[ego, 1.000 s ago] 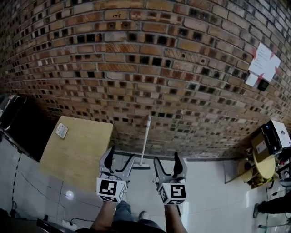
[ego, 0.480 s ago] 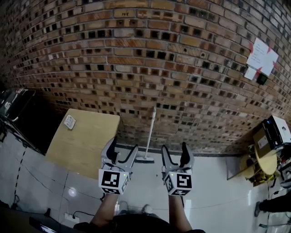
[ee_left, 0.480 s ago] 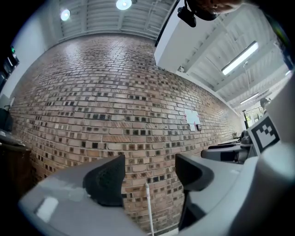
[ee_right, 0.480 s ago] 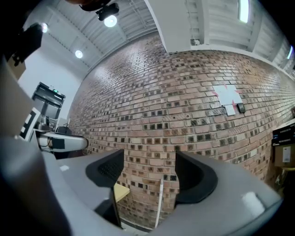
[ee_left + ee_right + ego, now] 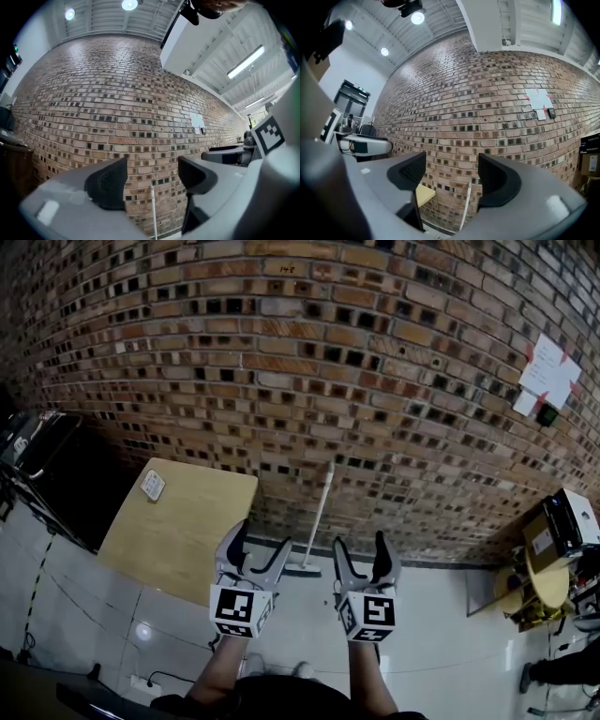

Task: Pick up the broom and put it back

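The broom (image 5: 319, 517) leans upright against the brick wall, its pale handle rising from a flat head (image 5: 302, 570) on the floor. My left gripper (image 5: 260, 540) is held out level just left of it and short of it, jaws apart with nothing between them. My right gripper (image 5: 358, 545) stands just right of the broom, also open and empty. In the left gripper view the broom handle (image 5: 153, 211) shows through the gap of the left gripper (image 5: 152, 176). The right gripper view shows the handle (image 5: 467, 206) between the jaws of the right gripper (image 5: 452, 176), still far off.
A wooden table (image 5: 178, 521) with a small white item (image 5: 152, 486) stands against the wall left of the broom. Dark equipment (image 5: 37, 456) fills the far left. A round table with boxes (image 5: 548, 577) sits at the right. A paper sheet (image 5: 548, 371) hangs on the wall.
Both grippers have come a little nearer the wall and the broom and risen slightly. Their jaws look as wide as before. The broom has not moved.
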The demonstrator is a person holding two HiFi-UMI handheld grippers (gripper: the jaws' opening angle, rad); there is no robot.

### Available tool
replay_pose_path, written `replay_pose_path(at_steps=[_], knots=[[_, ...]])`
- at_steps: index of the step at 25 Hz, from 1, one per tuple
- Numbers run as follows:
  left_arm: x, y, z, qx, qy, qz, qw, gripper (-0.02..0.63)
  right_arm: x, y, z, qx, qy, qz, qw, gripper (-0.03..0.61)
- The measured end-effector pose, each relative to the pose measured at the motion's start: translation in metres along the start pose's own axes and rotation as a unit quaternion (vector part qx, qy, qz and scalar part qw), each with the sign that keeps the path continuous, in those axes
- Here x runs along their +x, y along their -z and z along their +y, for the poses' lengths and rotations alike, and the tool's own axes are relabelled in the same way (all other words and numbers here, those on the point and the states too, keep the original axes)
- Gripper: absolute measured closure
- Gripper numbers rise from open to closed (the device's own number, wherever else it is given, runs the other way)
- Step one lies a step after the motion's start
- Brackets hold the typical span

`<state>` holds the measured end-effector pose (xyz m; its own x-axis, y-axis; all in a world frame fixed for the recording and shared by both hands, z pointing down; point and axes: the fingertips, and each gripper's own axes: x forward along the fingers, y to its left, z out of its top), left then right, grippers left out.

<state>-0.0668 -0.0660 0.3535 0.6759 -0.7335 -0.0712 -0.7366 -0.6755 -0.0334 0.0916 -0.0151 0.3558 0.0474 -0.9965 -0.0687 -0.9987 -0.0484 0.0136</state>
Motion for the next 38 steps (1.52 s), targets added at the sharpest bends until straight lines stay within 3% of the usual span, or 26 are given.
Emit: replay_pose_path(at_steps=[20, 38], knots=[[-0.012, 0.002, 0.003, -0.001, 0.015, 0.003, 0.9999, 0.276, -0.019, 0.002, 0.006, -0.012, 0.037, 0.015, 0.999, 0.238], [-0.026, 0.006, 0.016, -0.006, 0.008, 0.012, 0.9999, 0.281, -0.019, 0.003, 0.027, -0.016, 0.024, 0.018, 0.999, 0.238]])
